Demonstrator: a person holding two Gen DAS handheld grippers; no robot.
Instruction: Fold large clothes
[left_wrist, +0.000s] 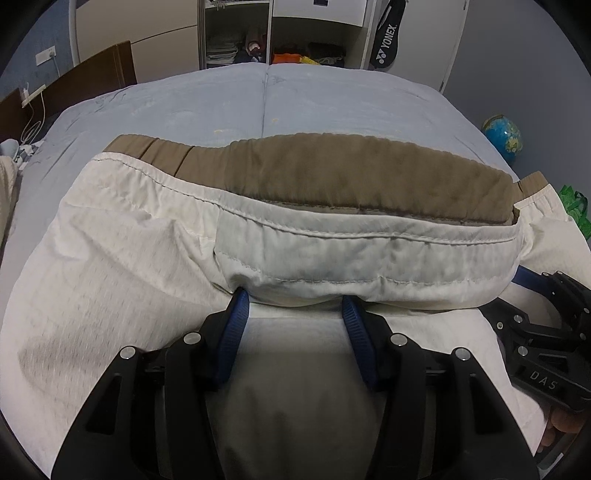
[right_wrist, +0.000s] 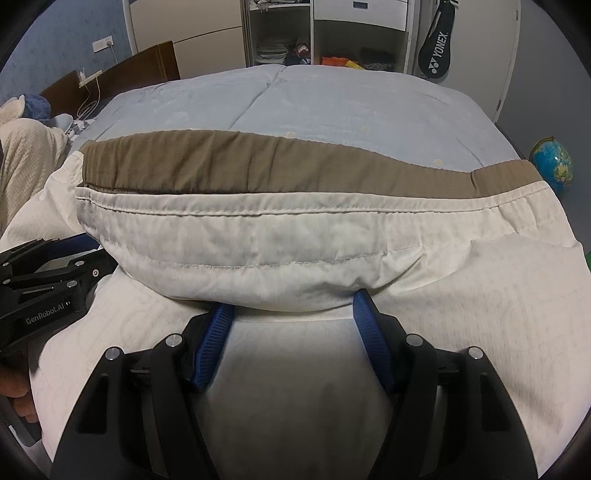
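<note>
Item 1, left gripper (left_wrist: 293, 297): blue fingers (left_wrist: 236, 317) spread wide, tips tucked under the folded hem of the garment; whether any cloth is pinched between them cannot be told, since the tips are hidden beneath the fold

Item 2, right gripper (right_wrist: 291, 301): same attitude, blue fingers (right_wrist: 371, 332) wide apart, tips buried under the same rolled edge; grasp likewise not visible

Item 3, cream garment (left_wrist: 122, 280): large, pale, textured weave, tan waistband (left_wrist: 332, 173); lies spread on the bed, one stitched edge doubled over toward the waistband, both grippers side by side along it

Item 4, bed cover (left_wrist: 258, 99): light blue quilt, bare beyond the waistband, room enough to lay the fold forward

Handling note, as judgement: the step appears to be carrying the lifted edge toward the waistband. Both sides should travel level and together, so the stitched hem lands parallel to the tan band; keep the cloth taut between the grippers to avoid a sag in the middle. Soft fabric may slip off wide-set fingers, so closing on it first seems prudent

Surroundings: wooden headboard (left_wrist: 92, 74), open shelving (left_wrist: 273, 33), racket bag (left_wrist: 388, 40), globe (left_wrist: 504, 134)
</note>
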